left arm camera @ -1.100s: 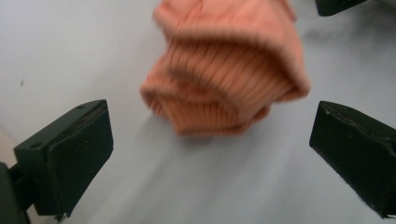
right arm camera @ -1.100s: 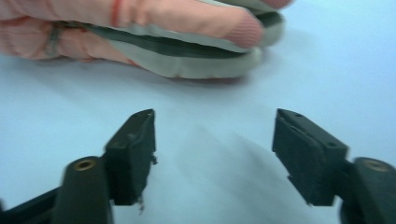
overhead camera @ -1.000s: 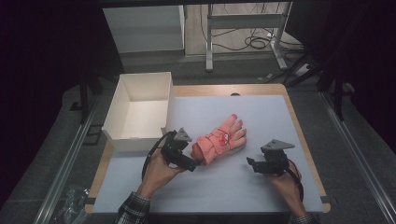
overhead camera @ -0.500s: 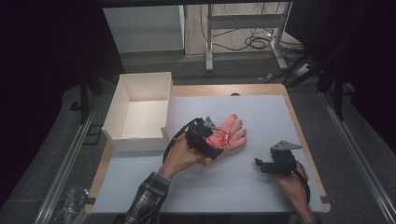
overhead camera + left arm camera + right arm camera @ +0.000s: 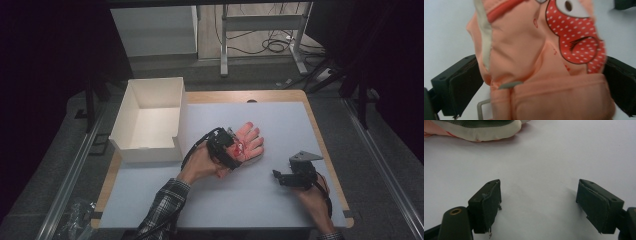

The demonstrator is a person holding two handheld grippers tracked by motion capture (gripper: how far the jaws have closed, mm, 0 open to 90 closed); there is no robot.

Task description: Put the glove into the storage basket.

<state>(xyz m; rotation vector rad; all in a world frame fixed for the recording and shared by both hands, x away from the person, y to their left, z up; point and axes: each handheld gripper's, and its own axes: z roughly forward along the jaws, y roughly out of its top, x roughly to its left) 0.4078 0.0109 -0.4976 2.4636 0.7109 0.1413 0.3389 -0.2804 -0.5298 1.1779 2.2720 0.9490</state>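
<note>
An orange-pink glove (image 5: 251, 139) with a red dotted patch lies flat on the pale table mat (image 5: 240, 205), fingers pointing away to the right. My left gripper (image 5: 231, 153) sits over its cuff end. In the left gripper view the glove (image 5: 536, 57) lies between the two wide-apart jaws, whose pads (image 5: 465, 87) stand at its sides; the gripper (image 5: 541, 82) is open. My right gripper (image 5: 278, 176) rests open near the front right of the mat, apart from the glove. Between its fingertips (image 5: 537, 195) is bare mat, and the glove's cream edge (image 5: 481, 132) shows at the top.
An open white cardboard box (image 5: 150, 150) stands at the left of the table, close to my left forearm. The mat's right edge and the wooden table rim (image 5: 330, 165) lie just beyond my right gripper. Metal frames and cables stand behind the table.
My left gripper has moved forward and right from beside the glove onto its cuff end. My right gripper has drifted right and a little toward the person.
</note>
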